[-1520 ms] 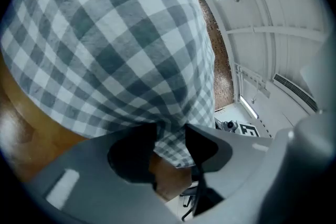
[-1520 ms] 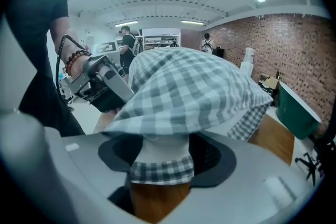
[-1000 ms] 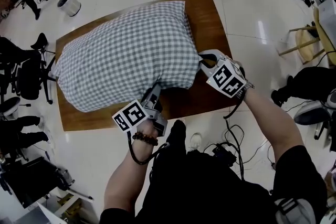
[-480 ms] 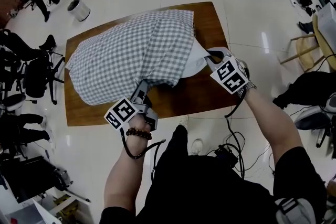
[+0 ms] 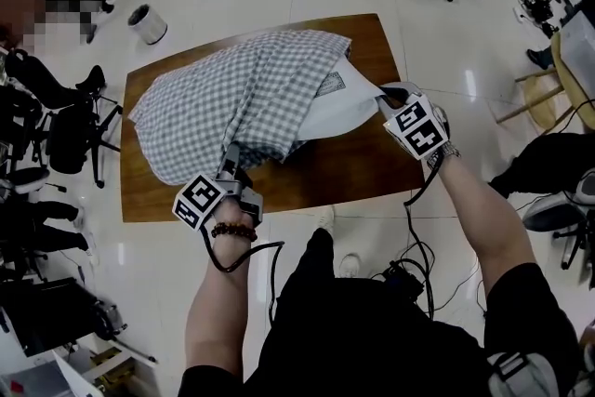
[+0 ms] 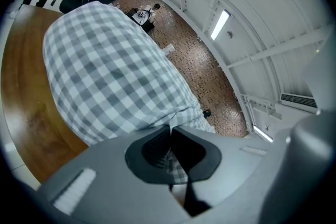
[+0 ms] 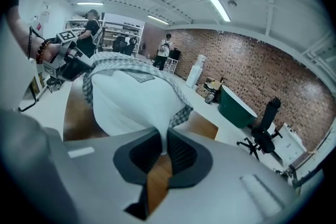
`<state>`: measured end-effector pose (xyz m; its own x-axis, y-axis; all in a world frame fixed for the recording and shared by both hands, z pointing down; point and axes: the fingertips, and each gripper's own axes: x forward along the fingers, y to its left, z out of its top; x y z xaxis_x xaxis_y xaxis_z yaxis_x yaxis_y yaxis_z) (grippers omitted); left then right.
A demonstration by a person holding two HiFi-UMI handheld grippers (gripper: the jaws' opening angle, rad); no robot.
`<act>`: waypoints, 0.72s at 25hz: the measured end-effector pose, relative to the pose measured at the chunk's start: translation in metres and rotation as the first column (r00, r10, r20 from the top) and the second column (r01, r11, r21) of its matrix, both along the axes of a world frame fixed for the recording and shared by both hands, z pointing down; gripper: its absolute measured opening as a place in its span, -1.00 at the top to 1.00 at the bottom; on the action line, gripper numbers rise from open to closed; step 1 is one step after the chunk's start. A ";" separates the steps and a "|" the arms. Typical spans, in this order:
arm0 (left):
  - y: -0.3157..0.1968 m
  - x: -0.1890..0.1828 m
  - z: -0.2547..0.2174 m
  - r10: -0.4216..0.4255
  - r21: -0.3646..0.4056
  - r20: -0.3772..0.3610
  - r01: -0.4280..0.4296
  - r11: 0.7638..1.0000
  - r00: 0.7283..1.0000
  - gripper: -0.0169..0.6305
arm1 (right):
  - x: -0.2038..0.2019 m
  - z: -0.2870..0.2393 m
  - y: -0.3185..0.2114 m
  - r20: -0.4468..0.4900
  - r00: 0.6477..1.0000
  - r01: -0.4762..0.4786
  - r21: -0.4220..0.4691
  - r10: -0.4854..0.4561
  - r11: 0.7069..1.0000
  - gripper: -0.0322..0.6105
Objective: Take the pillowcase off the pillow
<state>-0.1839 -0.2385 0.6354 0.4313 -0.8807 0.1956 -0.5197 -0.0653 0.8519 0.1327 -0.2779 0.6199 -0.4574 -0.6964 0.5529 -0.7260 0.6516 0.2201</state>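
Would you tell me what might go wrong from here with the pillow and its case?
The right gripper pinches only a thin corner of the white pillow, so it may slip free. The left gripper holds a small fold of the checked pillowcase, which is bunched around the pillow and may snag.

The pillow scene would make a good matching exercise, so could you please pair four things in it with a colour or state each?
1 left gripper
2 right gripper
3 table
4 bin

A brown wood
B fingers shut on the white pillow
C standing on the floor
D fingers shut on the checked pillowcase

Pairs: 1-D, 2-B, 3-A, 4-C
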 end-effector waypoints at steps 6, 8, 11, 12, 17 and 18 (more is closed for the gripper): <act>-0.002 -0.015 -0.003 -0.037 0.002 0.001 0.037 0.999 0.999 0.94 | 0.029 0.003 0.001 0.027 0.998 -0.058 -0.026 0.059 0.998 0.84; -0.004 -0.021 -0.004 -0.041 0.002 0.003 0.041 0.999 0.999 0.94 | 0.035 0.005 -0.001 0.029 0.997 -0.075 -0.030 0.076 0.997 0.84; -0.004 -0.026 -0.004 -0.034 -0.004 0.007 0.034 0.999 0.999 0.94 | 0.037 0.010 0.002 0.030 0.995 -0.097 -0.056 0.099 0.994 0.84; -0.003 -0.026 -0.002 -0.029 -0.010 0.008 0.029 1.000 1.000 0.94 | 0.037 0.013 0.003 0.029 0.994 -0.101 -0.061 0.103 0.993 0.84; 0.014 -0.015 0.013 -0.001 -0.044 0.051 0.003 0.999 0.999 0.93 | 0.027 0.030 0.023 0.014 0.995 -0.096 -0.063 0.097 0.993 0.83; 0.016 -0.012 0.013 0.005 -0.048 0.055 -0.003 0.999 0.998 0.93 | 0.024 0.030 0.026 0.011 0.996 -0.092 -0.061 0.092 0.994 0.83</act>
<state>-0.1960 -0.2224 0.6485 0.4221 -0.8680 0.2615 -0.5658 -0.0268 0.8241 0.1565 -0.2515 0.6498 -0.4006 -0.7017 0.5892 -0.7861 0.5936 0.1724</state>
